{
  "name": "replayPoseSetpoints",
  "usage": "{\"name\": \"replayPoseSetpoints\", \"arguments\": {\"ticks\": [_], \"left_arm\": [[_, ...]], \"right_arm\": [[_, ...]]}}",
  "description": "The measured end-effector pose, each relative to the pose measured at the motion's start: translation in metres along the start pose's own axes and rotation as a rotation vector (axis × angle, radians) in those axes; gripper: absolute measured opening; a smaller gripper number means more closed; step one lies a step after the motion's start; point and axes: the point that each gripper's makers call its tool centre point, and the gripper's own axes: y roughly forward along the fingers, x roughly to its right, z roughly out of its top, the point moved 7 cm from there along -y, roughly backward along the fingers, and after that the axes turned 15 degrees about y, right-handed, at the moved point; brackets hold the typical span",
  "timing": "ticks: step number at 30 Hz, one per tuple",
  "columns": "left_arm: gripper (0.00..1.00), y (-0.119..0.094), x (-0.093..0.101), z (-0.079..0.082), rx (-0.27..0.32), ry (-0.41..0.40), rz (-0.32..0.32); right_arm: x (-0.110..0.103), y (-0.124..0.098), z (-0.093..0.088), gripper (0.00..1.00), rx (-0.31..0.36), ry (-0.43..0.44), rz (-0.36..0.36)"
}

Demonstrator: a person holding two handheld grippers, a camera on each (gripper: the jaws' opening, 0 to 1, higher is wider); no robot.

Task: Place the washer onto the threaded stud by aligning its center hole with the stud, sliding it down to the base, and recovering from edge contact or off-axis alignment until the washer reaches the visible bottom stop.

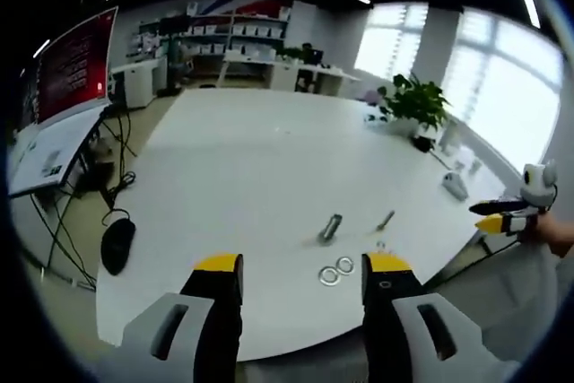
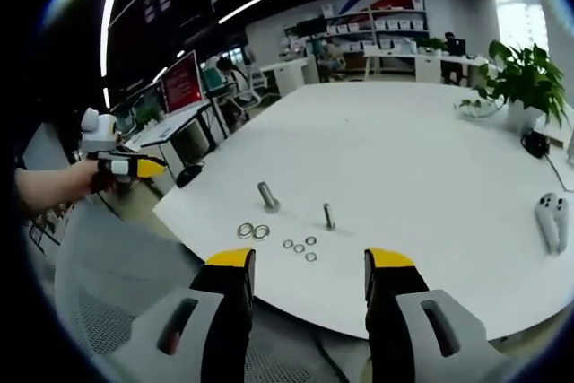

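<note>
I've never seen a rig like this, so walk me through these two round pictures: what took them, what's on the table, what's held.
A person holds a two-fingered grasping tool in each hand; a fisheye camera rides on each. The left gripper and right gripper both have yellow-tipped fingers standing open and holding nothing. Each view looks across the white round table from an opposite side. On it stand a thick upright threaded metal stud and a thinner metal bolt, with two large metal washers and several small metal washers lying flat nearby.
</note>
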Motion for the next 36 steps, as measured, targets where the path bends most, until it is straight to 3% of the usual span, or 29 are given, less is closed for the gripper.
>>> {"name": "replayPoseSetpoints", "arguments": {"ticks": [7,12,22,25,30,33,36], "left_arm": [[0.53,0.034,0.021,0.005,-0.058,0.046,-0.077],[0.50,0.058,0.034,-0.006,-0.142,0.111,-0.126],[0.45,0.107,0.043,-0.028,-0.277,0.155,-0.224],[0.44,0.116,0.047,-0.030,-0.299,0.215,-0.236],[0.43,0.133,0.050,-0.045,-0.394,0.281,-0.262],[0.40,0.143,0.057,-0.050,-0.432,0.275,-0.278],[0.37,0.154,0.061,-0.055,-0.481,0.339,-0.292]], "right_arm": [[0.001,0.000,0.001,0.51,0.011,0.011,0.000],[0.002,-0.001,0.001,0.51,0.017,0.025,-0.004],[0.003,0.000,0.000,0.50,0.007,0.031,-0.007],[0.003,0.000,0.000,0.50,0.002,0.023,-0.010],[0.003,0.000,0.000,0.49,0.000,0.028,-0.007],[0.003,0.001,-0.001,0.48,-0.003,0.035,-0.007],[0.002,0.001,-0.001,0.47,-0.008,0.042,0.003]]}}
